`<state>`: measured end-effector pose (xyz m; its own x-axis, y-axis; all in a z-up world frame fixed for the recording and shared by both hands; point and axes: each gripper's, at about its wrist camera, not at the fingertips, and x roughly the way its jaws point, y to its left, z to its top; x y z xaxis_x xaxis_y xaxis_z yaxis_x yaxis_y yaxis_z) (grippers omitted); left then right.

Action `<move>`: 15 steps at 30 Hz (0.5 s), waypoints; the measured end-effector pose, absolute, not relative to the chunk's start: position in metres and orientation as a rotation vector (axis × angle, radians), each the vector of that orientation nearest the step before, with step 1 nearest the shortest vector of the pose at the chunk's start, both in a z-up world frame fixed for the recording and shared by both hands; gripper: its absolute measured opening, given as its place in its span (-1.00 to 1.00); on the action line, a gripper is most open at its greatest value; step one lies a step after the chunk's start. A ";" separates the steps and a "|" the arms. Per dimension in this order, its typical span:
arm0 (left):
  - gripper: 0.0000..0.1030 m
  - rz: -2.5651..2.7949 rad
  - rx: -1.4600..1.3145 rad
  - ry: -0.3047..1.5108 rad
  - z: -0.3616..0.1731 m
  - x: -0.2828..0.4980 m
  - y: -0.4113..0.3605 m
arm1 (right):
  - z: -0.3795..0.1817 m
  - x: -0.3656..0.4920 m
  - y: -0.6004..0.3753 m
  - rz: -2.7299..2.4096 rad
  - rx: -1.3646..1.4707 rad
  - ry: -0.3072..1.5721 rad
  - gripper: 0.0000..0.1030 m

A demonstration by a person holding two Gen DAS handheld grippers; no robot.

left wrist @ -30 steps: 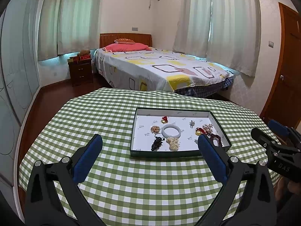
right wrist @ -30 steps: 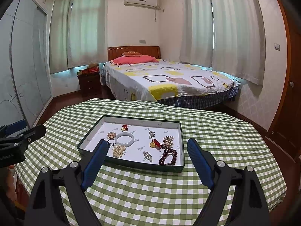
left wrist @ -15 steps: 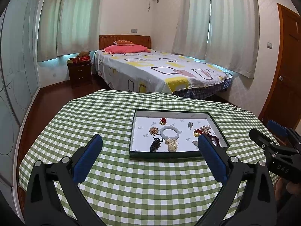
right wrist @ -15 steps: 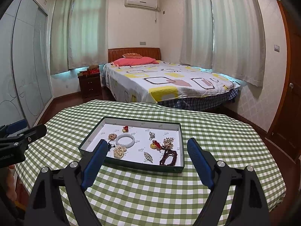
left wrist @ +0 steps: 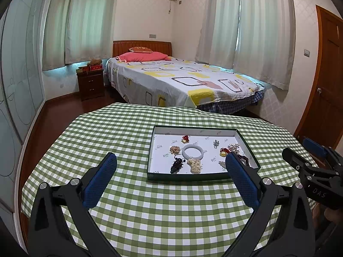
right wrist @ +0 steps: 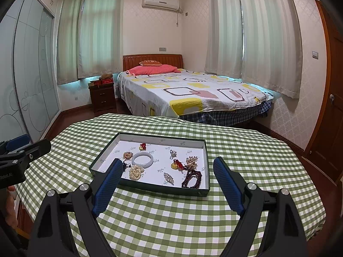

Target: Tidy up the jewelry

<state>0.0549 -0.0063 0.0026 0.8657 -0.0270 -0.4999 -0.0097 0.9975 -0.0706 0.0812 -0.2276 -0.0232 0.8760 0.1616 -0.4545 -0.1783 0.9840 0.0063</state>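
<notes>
Looking into the dark-rimmed tray (left wrist: 186,177) on my green-checked counter (left wrist: 150,209), I see a white bangle (left wrist: 192,151) near its middle, a pearl cluster (left wrist: 194,165) at its 6 o'clock, and dark red beads (right wrist: 191,178) toward the tray's 4 o'clock corner. My left tool (left wrist: 170,178) and right tool (right wrist: 167,185) both hover before the tray, jaws spread wide apart, gripping nothing.

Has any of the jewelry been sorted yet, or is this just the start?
Just the start, it seems. Nothing looks sorted: the white bangle, pearls and dark beads lie loose in the tray. Both the left hand-held gripper and the right hand-held gripper are open and empty. All sorting remains.
</notes>
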 end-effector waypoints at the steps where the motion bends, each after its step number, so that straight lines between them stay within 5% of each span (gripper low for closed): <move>1: 0.92 -0.009 -0.072 0.524 0.003 0.055 -0.006 | -0.023 0.081 -0.228 0.177 -0.037 0.471 0.62; 15: 0.92 -0.006 -0.083 0.520 0.003 0.054 -0.004 | -0.025 0.082 -0.228 0.177 -0.037 0.475 0.62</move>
<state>0.0543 -0.0035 0.0026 0.8676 -0.0264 -0.4965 -0.0157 0.9966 -0.0805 0.0816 -0.2277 -0.0250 0.8743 0.1606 -0.4580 -0.1777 0.9841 0.0058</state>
